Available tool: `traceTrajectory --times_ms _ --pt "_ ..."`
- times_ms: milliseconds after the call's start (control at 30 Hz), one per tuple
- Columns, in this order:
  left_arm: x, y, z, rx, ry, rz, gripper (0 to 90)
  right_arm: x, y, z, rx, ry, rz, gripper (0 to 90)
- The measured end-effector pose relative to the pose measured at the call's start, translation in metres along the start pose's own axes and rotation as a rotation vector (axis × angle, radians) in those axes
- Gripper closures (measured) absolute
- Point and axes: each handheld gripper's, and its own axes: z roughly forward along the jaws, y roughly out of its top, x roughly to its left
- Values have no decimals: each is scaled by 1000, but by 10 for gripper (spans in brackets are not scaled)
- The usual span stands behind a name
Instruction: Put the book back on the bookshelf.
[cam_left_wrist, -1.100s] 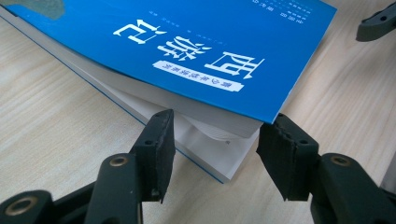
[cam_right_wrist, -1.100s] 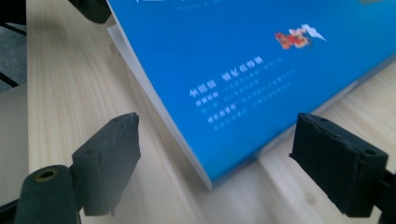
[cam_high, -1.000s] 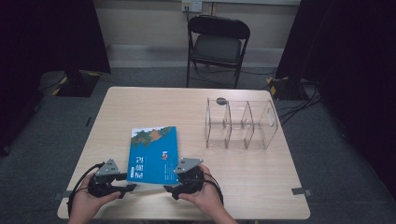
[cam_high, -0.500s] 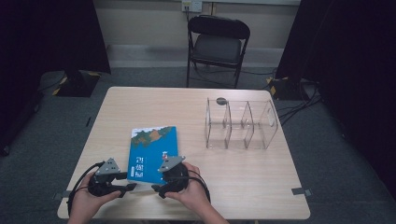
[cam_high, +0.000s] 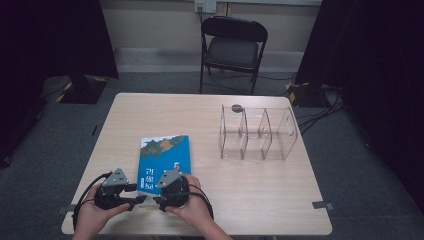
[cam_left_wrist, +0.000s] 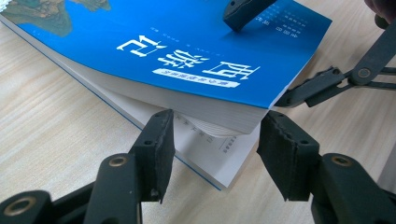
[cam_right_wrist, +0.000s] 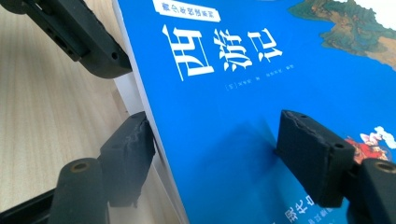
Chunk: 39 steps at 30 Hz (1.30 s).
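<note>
A thick blue book with white characters on its cover lies on the wooden table, near the front edge. My left gripper holds still at the book's near left corner. In the left gripper view its jaws pinch that corner of the book, whose upper pages are raised off the lowest leaves. My right gripper comes in at the near edge. Its jaws have just been closing, one beneath the book and one over the cover, without clearly pressing.
A clear acrylic organiser with three compartments stands to the right of the table's middle. A small dark round object sits behind it. A black folding chair is beyond the far edge. Both hands are close together at the front edge.
My right hand has slid left along the front of the table, from the book's near right corner towards its near left one, close to the left gripper. The left hand has stayed put.
</note>
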Motion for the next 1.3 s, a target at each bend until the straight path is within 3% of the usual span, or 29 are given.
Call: traceTrajectory --times_ms 100,300,367,467,600,767,867,1033,1300 --pt "0 0 0 -6 -2 -8 461 1 0 0 -7 -4 -17 317" --pt "0 -1 2 -15 -9 -9 419 3 3 -8 -2 18 -61 569" --pt "1 -1 1 -22 7 23 357 3 5 -9 3 24 -61 630" --pt "0 -4 1 -6 10 26 268 3 7 -13 3 20 -61 689" --pt "-2 -13 5 37 -10 21 222 -1 10 -19 -3 17 -49 723" --pt "-3 -19 7 63 -27 44 213 -4 16 -25 14 22 -29 735" --pt "-4 -19 8 62 -36 44 205 -6 18 -27 21 22 -27 738" --pt "-7 -20 12 73 -38 80 178 -10 24 -35 20 17 -4 746" --pt "-6 -22 12 71 -44 81 168 -20 29 -49 19 3 13 754"
